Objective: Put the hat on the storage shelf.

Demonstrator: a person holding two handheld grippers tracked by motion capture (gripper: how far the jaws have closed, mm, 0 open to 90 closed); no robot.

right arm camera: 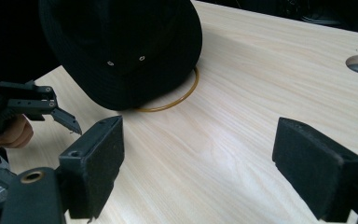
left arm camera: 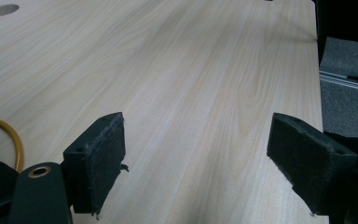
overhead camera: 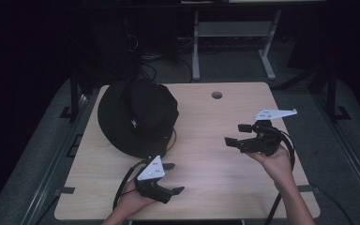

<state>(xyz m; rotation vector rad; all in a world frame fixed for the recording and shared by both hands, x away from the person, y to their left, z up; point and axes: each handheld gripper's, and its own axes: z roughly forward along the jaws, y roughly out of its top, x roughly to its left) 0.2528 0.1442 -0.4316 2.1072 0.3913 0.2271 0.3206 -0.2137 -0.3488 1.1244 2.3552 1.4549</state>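
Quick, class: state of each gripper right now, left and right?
Left gripper: open, holding nothing, above bare table.
Right gripper: open, holding nothing, pointed toward the black hat.

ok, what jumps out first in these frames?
The black hat dominates, sitting at the table's far left with a yellow ring peeking out from under its near edge. Next come the two hand-held grippers: the left gripper just in front of the hat and the right gripper above the table's right side, both with jaws wide open and holding nothing.
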